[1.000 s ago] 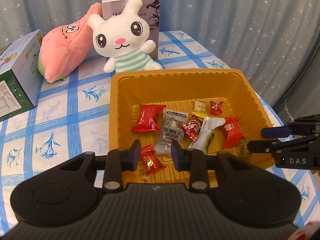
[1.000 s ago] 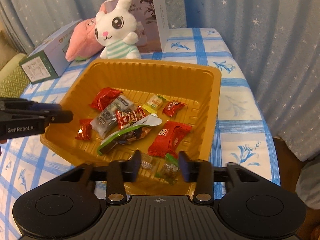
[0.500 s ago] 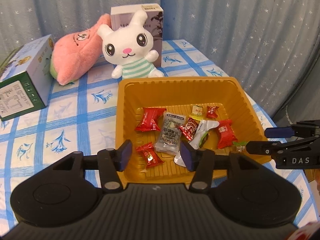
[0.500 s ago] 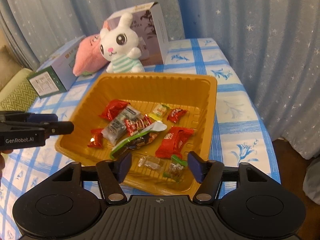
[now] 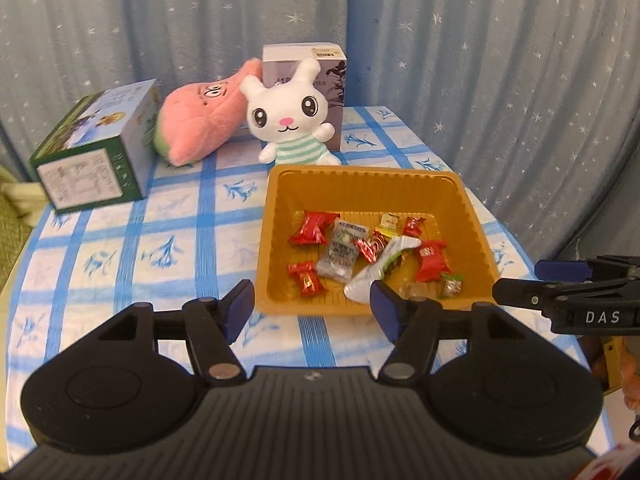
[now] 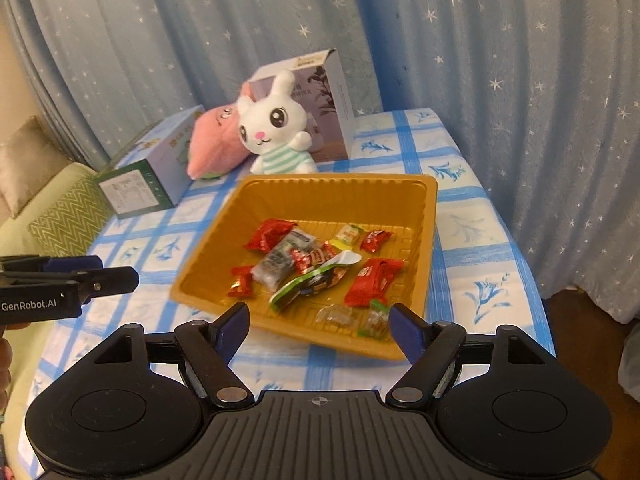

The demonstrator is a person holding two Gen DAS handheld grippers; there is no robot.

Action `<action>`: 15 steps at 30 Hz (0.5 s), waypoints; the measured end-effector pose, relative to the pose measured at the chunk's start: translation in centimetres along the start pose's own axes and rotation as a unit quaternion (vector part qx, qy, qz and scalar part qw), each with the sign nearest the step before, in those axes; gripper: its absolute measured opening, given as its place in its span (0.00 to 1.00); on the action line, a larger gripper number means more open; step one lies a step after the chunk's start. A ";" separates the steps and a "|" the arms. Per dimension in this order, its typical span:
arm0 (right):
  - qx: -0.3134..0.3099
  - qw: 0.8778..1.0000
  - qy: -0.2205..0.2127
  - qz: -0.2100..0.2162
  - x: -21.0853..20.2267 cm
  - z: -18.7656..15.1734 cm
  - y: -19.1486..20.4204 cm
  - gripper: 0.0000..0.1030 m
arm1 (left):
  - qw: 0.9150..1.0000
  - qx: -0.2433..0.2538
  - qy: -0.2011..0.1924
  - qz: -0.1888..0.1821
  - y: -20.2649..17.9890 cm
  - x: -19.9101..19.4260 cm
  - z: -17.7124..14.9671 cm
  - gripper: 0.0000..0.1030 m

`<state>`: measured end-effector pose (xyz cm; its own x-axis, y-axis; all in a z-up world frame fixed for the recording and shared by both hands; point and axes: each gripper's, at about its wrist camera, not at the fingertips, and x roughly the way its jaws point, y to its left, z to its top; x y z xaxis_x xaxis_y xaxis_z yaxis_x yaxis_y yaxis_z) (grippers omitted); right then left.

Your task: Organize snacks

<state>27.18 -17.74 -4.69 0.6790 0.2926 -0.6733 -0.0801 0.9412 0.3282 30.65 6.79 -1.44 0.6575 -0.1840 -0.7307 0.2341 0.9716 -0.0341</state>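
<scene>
We see the shallow mustard-yellow plastic tray (image 5: 276, 216) sitting in the centre of the left wrist frame, on the blue-and-white checked tablecloth (image 5: 120, 240), with all the wrapped snacks inside it and none on the cloth that we can make out.

Our left gripper (image 5: 312, 306) sits low in that frame, just short of the tray's near wall. Its jaws have just been opening and now stand wide, with nothing between them. The small red foil candy (image 5: 306, 278) lies just beyond that wall, slightly left of the gripper's midline.

In the right wrist frame our right gripper (image 6: 320, 322) also stands before the tray's near wall. Its jaws have likewise been opening and are spread wide and empty. Just past them, at lower centre, lie the clear cellophane sweet (image 6: 336, 315) and the green-topped mini packet (image 6: 376, 318).

The long white-and-green snack sachet (image 6: 316, 276) runs diagonally, from lower left to upper right in the right frame. It lies about midway between the two grippers, and we judge either hand could reach it. The large red pillow-pack (image 6: 372, 280) is nearer the right hand.

With everything already in the tray, we judge the task looks close to done.
</scene>
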 end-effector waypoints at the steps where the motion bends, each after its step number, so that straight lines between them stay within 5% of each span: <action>1: -0.001 1.000 -0.002 0.001 -0.6 -0.3 0.3 0.75 | 1.000 -0.006 0.001 0.002 -0.1 -0.6 -0.4 0.60; 15: -0.039 0.999 0.022 0.020 -6.9 -5.8 2.9 0.75 | 0.998 -0.050 0.002 0.030 -1.9 -9.0 -7.5 0.62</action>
<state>18.01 -16.05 -2.92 0.6411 0.3354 -0.6902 -0.1646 0.9386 0.3032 18.93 7.74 0.13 0.6653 -0.1254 -0.7360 0.1214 0.9908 -0.0591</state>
